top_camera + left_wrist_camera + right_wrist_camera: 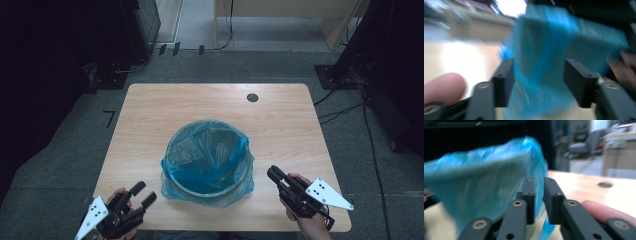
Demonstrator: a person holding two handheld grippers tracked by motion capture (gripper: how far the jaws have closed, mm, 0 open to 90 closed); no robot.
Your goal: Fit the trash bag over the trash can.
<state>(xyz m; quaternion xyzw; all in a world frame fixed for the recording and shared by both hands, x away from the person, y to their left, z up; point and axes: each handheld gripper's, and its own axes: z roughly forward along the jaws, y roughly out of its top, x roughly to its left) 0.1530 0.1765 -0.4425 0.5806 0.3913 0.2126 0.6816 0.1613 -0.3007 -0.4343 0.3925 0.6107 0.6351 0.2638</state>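
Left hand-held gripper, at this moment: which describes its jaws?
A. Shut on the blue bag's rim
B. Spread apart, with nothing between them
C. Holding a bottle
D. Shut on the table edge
B: in the left gripper view the left hand-held gripper has its jaws wide apart, the blue bag lying beyond them, and the high view shows it short of the bin.

The high view is dim, dark at both upper corners. Both claw views show motion blur: ahead of the left claw (538, 82) the blue bag (554, 55) smears, with white glare above; the right claw (539, 201) is sharp, its background soft.
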